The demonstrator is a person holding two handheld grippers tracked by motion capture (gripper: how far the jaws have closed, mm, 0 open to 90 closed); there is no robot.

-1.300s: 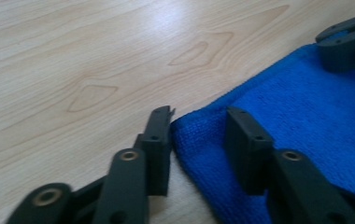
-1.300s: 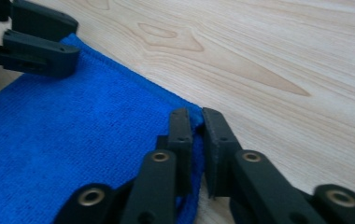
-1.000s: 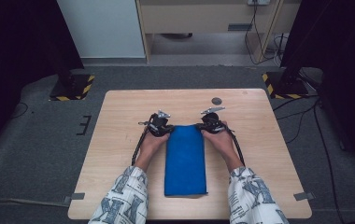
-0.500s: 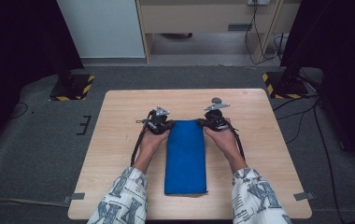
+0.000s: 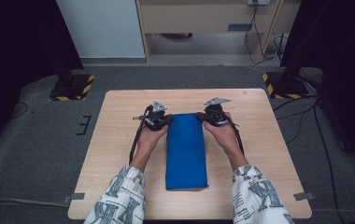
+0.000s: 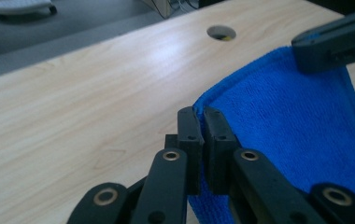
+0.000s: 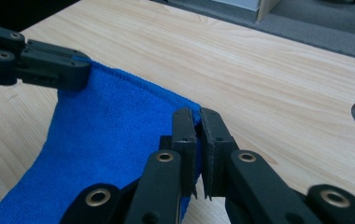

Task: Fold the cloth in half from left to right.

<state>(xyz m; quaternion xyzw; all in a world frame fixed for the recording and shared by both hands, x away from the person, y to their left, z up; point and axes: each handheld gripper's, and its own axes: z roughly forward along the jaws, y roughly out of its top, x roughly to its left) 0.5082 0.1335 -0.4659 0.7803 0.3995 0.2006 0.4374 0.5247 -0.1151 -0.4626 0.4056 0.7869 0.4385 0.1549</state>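
Room: grey floor around a pale wood counter [image 5: 119, 186], dark stands at both far corners.
Cloth: blue cloth [image 5: 186, 149], folded to a long strip, lies mid-counter and runs from my near edge out toward the far side; its far end is lifted a little off the wood.
Left gripper [image 5: 156, 117]: my jaws are closed tight on the cloth's far left corner, the hem pinched between them.
Right gripper [image 5: 214, 114]: my jaws are closed on the far right corner, with a sliver of blue showing between the pads.
Hole: round cable hole [image 6: 221, 32] in the counter just beyond the cloth.
Handling: soft, light terry that sags between my two holds; probably two or more layers, though I cannot count them from here.
Hold: corners at the hem are the place to grip, since the stitched edge gives the jaws something firm and both layers come up together.
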